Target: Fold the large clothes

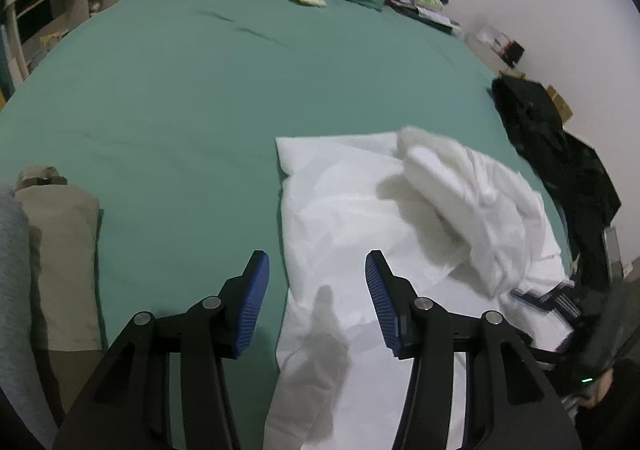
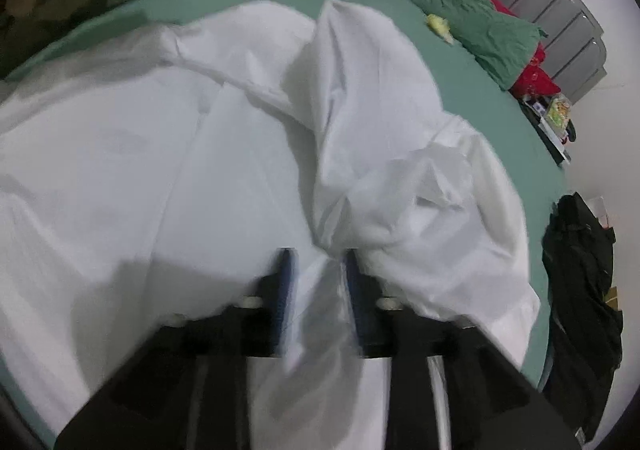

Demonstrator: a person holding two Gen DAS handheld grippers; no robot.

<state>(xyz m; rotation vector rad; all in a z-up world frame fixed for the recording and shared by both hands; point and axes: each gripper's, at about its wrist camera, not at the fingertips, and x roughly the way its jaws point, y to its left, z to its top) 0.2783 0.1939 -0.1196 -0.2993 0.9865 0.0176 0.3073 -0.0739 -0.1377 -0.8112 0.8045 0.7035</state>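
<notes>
Big white cloth garment point(image 2: 224, 153) lies spread on the green bed sheet point(image 1: 168, 97) | right gripper point(image 2: 316, 270) pinches a bunched fold, likely to lift it over | left gripper point(image 1: 316, 290) hangs wide apart, empty, above the cloth's edge, ready to grab.

Bare green sheet point(image 1: 180, 97) left of white garment point(image 1: 344, 209).

The left gripper point(image 1: 317, 270) sat at the bottom middle of its view with its two blue pads wide apart and nothing between them. The right gripper point(image 2: 317, 270) was low in its view, blurry, with its pads pinched close on white cloth point(image 2: 320, 177).
</notes>
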